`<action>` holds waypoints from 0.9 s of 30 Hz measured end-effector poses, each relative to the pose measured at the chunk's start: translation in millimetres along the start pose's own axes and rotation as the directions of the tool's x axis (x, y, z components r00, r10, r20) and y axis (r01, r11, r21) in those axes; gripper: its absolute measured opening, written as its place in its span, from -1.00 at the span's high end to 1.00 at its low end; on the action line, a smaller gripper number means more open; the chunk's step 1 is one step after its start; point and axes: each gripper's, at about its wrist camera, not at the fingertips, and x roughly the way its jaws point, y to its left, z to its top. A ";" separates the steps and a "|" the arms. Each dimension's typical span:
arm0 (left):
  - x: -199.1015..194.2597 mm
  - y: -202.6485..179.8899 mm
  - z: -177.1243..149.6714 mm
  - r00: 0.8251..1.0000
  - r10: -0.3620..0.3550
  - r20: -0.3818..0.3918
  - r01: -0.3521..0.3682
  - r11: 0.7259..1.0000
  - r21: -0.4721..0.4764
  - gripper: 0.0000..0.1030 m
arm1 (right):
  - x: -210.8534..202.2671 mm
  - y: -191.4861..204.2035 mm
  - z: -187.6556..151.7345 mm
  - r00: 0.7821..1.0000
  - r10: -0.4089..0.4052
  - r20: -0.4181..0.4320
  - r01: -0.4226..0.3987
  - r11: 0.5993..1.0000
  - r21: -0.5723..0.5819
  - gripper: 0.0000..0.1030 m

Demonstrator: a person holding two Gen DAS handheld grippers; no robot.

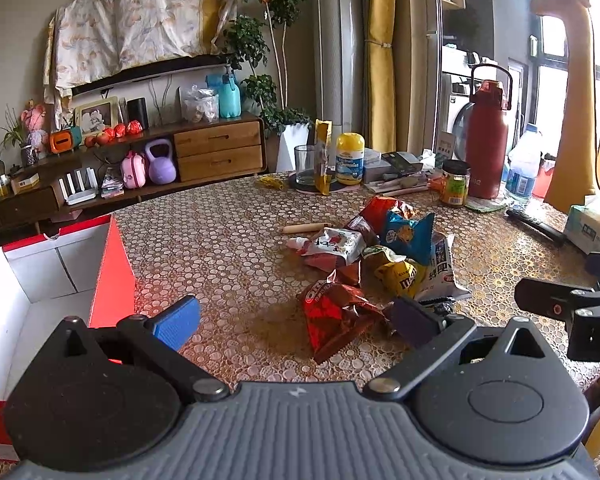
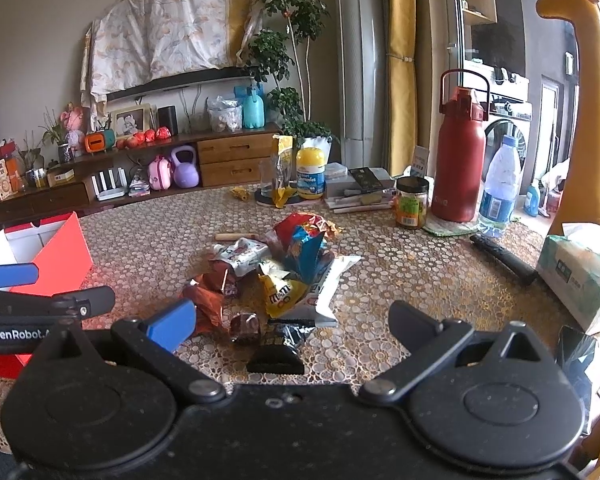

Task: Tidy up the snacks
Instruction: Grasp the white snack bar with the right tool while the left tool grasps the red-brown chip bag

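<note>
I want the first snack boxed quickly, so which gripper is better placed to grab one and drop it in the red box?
Left. The open left gripper has the red snack bag between its fingers, and the red box sits right beside it. The right gripper is farther from the box.

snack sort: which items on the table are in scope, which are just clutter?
In scope:
- snack packet pile, incl. yellow M&M's bag and blue chip bag
- red-and-white box, open, at the left
- left gripper and right gripper, jaws open, nothing held

Clutter:
- red flask
- water bottle
- tissue box
- glass jar
- yellow-lidded tub
</note>
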 end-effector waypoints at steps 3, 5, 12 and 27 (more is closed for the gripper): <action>8.4 0.0 2.3 1.000 0.001 -0.018 -0.001 1.000 -0.006 -1.00 | 4.8 -2.8 0.4 1.000 -0.002 -0.007 0.002 1.000 0.004 -1.00; 14.0 0.1 3.0 1.000 0.000 -0.026 -0.001 1.000 -0.008 -1.00 | 8.1 -4.8 0.8 1.000 -0.004 -0.009 0.004 1.000 0.006 -1.00; 41.8 -4.1 6.2 0.998 -0.003 -0.059 0.004 1.000 0.012 -1.00 | 27.9 -15.1 3.2 0.999 -0.021 -0.028 0.021 1.000 0.015 -1.00; 117.2 -17.0 12.4 0.989 -0.042 -0.145 0.044 0.999 0.014 -1.00 | 91.7 -40.7 12.1 0.995 -0.036 -0.097 0.041 0.998 0.053 -1.00</action>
